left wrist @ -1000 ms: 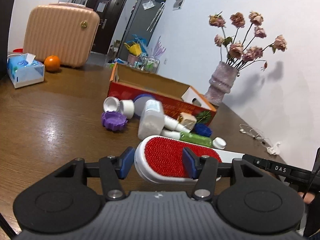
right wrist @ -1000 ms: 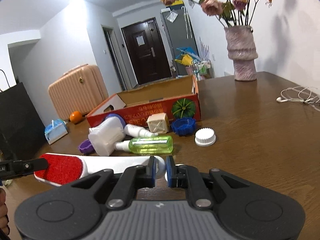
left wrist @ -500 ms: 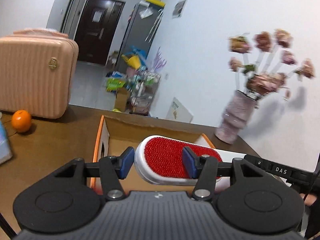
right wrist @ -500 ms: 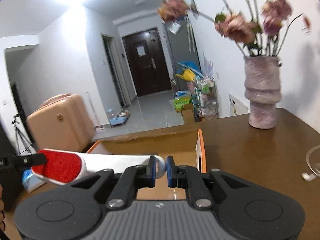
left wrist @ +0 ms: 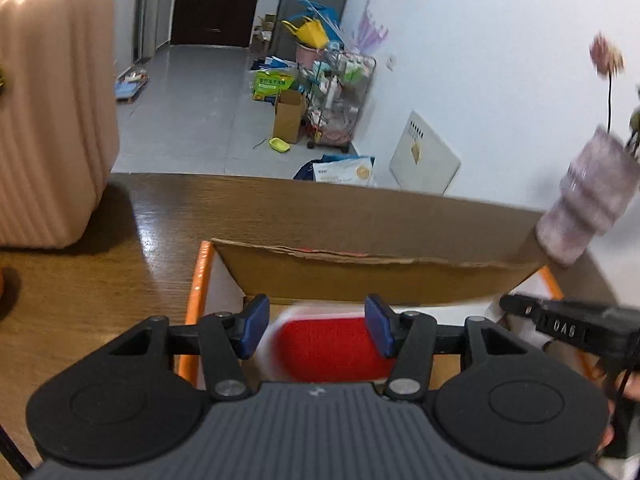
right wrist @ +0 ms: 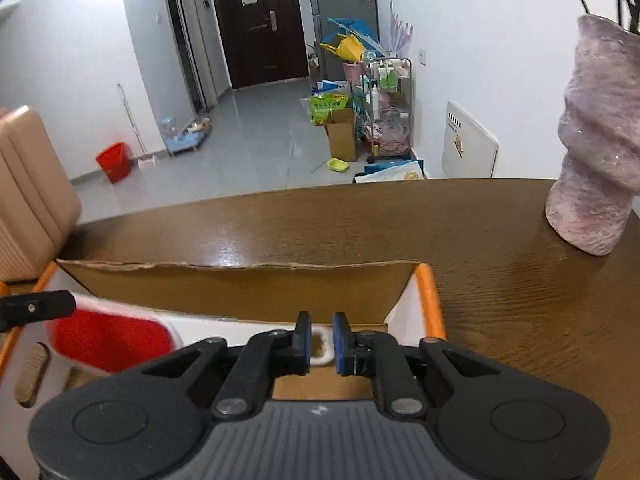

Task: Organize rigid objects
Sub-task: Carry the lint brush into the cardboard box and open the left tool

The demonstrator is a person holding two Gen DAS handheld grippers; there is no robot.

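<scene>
From the left wrist, where we earlier saw the littered table, the left gripper [left wrist: 316, 328] is clamped on the blurred head of one red-faced white plastic lint brush [left wrist: 328, 350], now over the inside of one orange-rimmed cardboard box [left wrist: 360, 280] on the brown wooden table [left wrist: 160, 216], one pink ribbed suitcase [left wrist: 48, 112] left of the box, one mauve vase [left wrist: 588, 208] right. From the right wrist, the right gripper [right wrist: 322, 340] has just been opening, loosed, the brush's handle end between its jaws, above the box's right end, tiled hallway beyond.
</scene>
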